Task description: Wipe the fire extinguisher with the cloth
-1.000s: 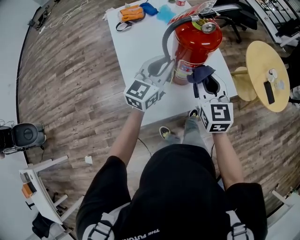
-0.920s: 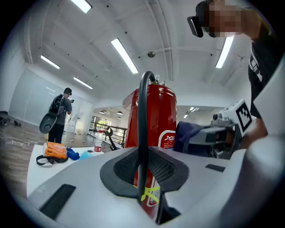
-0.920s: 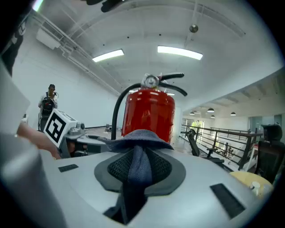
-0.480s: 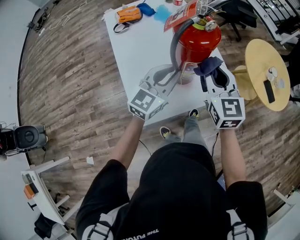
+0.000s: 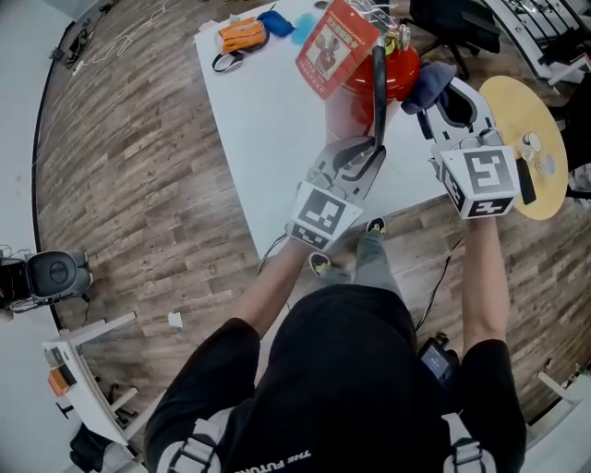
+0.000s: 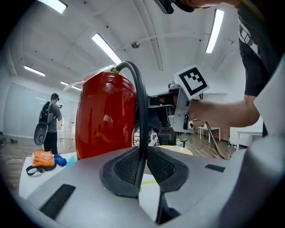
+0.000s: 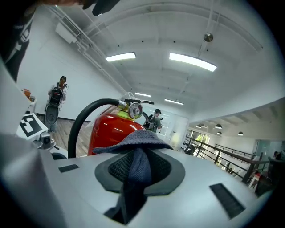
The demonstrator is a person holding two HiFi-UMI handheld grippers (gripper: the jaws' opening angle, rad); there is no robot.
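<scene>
The red fire extinguisher (image 5: 392, 74) stands on the white table (image 5: 268, 120), a red tag (image 5: 335, 46) hanging at its top. Its black hose (image 5: 379, 92) runs down into my left gripper (image 5: 367, 159), which is shut on it; in the left gripper view the hose (image 6: 141, 120) passes between the pads with the red body (image 6: 106, 118) just beyond. My right gripper (image 5: 441, 92) is shut on a dark blue cloth (image 5: 430, 85), which lies against the extinguisher's right side. In the right gripper view the cloth (image 7: 136, 158) bunches over the jaws, the extinguisher (image 7: 113, 129) and its gauge (image 7: 135, 110) behind.
An orange item (image 5: 242, 35) and blue things (image 5: 277, 20) lie at the table's far end. A round yellow side table (image 5: 531, 148) stands to the right. The person's feet (image 5: 323, 263) are by the table's near edge. People stand in the far background (image 6: 48, 124).
Both grippers have moved right and farther from me. The hose has swung from the extinguisher's left to its front, and the cloth has moved up along the right side. The red tag now faces the camera.
</scene>
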